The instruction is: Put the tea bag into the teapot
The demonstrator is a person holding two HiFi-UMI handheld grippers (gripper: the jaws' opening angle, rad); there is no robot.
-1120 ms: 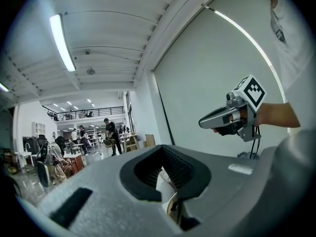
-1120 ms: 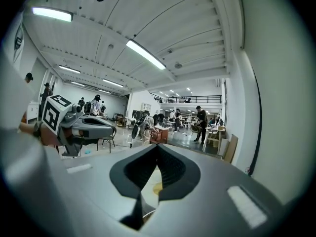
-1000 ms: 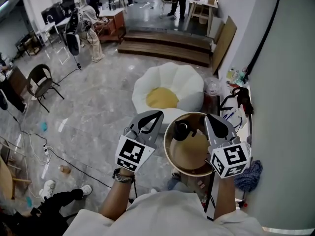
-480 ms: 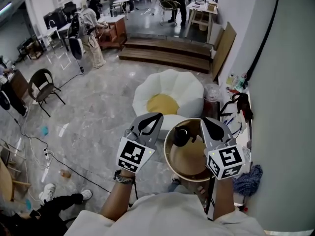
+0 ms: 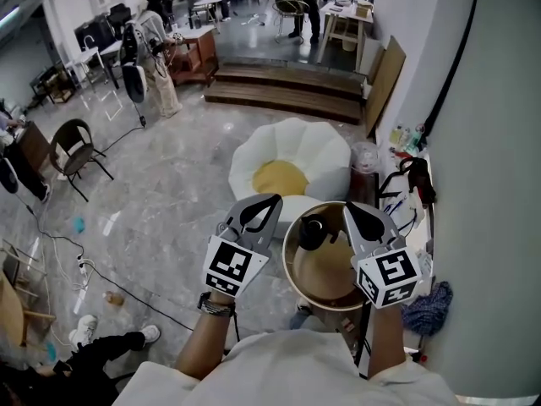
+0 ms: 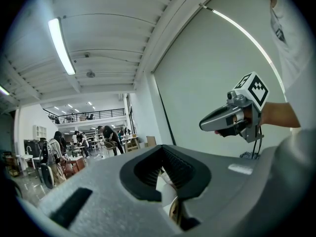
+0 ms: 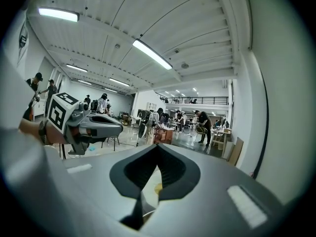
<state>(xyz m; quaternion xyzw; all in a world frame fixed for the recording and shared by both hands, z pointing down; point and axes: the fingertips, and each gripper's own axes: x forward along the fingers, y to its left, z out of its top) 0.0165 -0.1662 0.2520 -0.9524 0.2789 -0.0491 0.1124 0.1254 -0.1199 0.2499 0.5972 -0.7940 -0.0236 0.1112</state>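
Both grippers are held up in the air in front of the person, jaws pointing away. In the head view my left gripper hangs over the floor, left of a small round wooden table. My right gripper hangs over the table's right half. A dark teapot stands on the table's far left part, between the two grippers and well below them. Each gripper's jaws meet at the tips with nothing between them. No tea bag shows in any view.
A white flower-shaped seat with a yellow centre sits on the floor beyond the table. A white wall runs along the right, with bags and a blue cloth at its foot. Wooden steps and people lie farther off.
Both grippers have drifted slightly up and left over the second, the right one a little more. Their jaws stay shut, and the teapot has not moved.
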